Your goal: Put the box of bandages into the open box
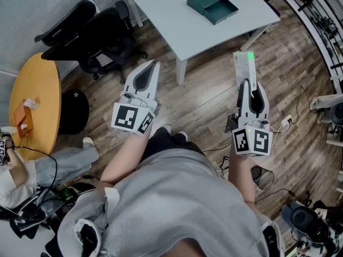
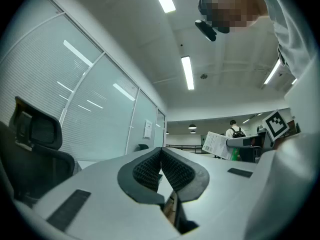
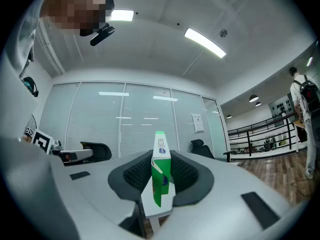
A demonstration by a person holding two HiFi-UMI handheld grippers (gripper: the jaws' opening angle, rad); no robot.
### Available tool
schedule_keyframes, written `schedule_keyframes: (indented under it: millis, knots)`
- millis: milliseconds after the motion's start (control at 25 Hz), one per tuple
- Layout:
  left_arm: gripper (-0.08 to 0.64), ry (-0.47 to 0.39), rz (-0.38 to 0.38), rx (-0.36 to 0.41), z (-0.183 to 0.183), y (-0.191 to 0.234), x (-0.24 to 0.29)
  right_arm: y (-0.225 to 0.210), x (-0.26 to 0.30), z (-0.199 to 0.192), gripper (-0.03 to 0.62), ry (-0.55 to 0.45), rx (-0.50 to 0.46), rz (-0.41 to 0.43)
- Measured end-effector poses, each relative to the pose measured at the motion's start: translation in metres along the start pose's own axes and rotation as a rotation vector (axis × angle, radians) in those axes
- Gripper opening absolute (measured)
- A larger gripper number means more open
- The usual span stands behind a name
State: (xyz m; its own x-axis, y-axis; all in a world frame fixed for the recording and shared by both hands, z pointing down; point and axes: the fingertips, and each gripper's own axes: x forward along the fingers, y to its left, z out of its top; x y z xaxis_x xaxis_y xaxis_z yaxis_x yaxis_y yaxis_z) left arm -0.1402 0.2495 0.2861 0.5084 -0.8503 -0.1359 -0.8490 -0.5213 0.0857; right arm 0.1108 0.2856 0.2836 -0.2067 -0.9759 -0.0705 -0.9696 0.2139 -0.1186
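In the head view the box of bandages [image 1: 244, 66], white with a green end, sticks forward out of my right gripper [image 1: 251, 85], which is shut on it over the wooden floor. The right gripper view shows the same box [image 3: 161, 176] standing on edge, pinched between the ribbed pads [image 3: 135, 176]. The open box [image 1: 213, 4], dark green with its lid folded back, lies on the white table [image 1: 161, 15], ahead and slightly left of the right gripper. My left gripper [image 1: 154, 66] hangs before the table's near corner; its pads [image 2: 150, 169] meet with nothing between them.
Black office chairs [image 1: 91, 31] stand left of the table. A round orange table [image 1: 35, 100] with small items is at far left, with a seated person [image 1: 32, 170] beside it. Cables and gear [image 1: 300, 218] lie on the floor at lower right, shelving [image 1: 321, 15] at far right.
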Motion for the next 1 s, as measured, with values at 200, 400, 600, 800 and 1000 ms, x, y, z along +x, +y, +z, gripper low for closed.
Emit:
schedule_keyframes:
  millis: [200,400,600,800,1000]
  knots:
    - [0.020,-0.006,-0.018,0.014,0.011,0.001,-0.006,0.016,-0.007,0.003,0.120,-0.019,-0.010,0.020]
    - [0.020,-0.003,-0.018,0.010,0.011,-0.004,-0.009,0.024,-0.019,-0.007,0.120,0.000,0.043,0.038]
    - [0.020,-0.001,-0.005,0.011,0.006,-0.009,-0.011,0.017,-0.023,-0.010,0.120,-0.016,0.101,0.067]
    - [0.020,0.006,-0.005,0.007,0.000,-0.004,-0.004,0.013,-0.013,-0.012,0.120,-0.011,0.087,0.056]
    - [0.020,-0.004,-0.017,-0.009,-0.006,0.020,0.029,0.012,0.026,-0.015,0.120,-0.009,0.064,0.055]
